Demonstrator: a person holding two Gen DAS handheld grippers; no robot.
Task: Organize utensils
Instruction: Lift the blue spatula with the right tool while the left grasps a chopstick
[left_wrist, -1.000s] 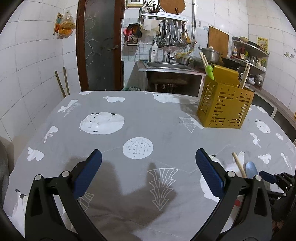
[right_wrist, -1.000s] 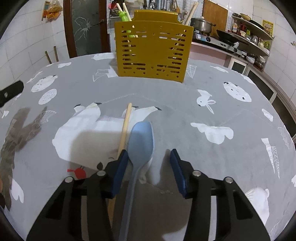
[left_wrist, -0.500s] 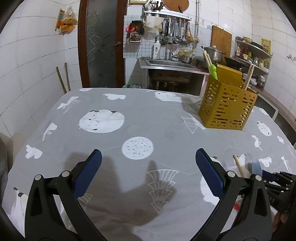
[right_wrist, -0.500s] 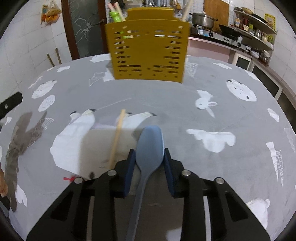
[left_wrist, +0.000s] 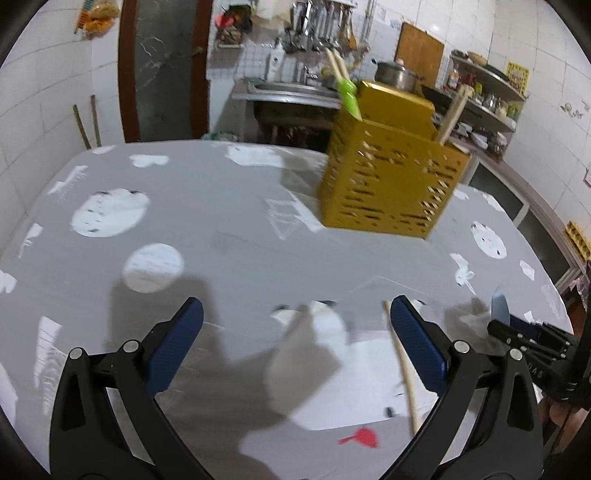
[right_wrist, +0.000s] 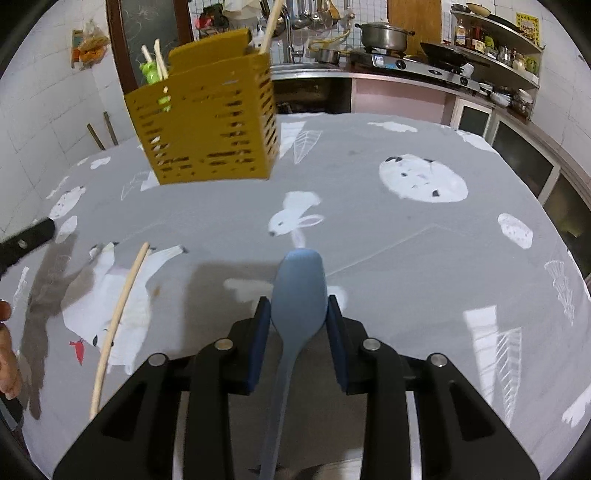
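Right gripper (right_wrist: 295, 321) is clamping the blue spoon (right_wrist: 298, 284); left gripper (left_wrist: 295, 343) is hanging open. Next: carrying it to the yellow caddy (right_wrist: 207, 122) near the table's far edge.

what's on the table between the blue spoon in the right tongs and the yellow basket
Only bare tablecloth with animal prints lies between the spoon and basket, in the right wrist view.

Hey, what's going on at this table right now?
A person is tidying utensils with a handheld gripper in each hand. The right gripper is shut on a blue spoon, carried above the grey tablecloth. The left gripper is open and empty, over a wooden chopstick lying loose on the cloth. Across the table stands a yellow utensil basket, already holding chopsticks and a green utensil.
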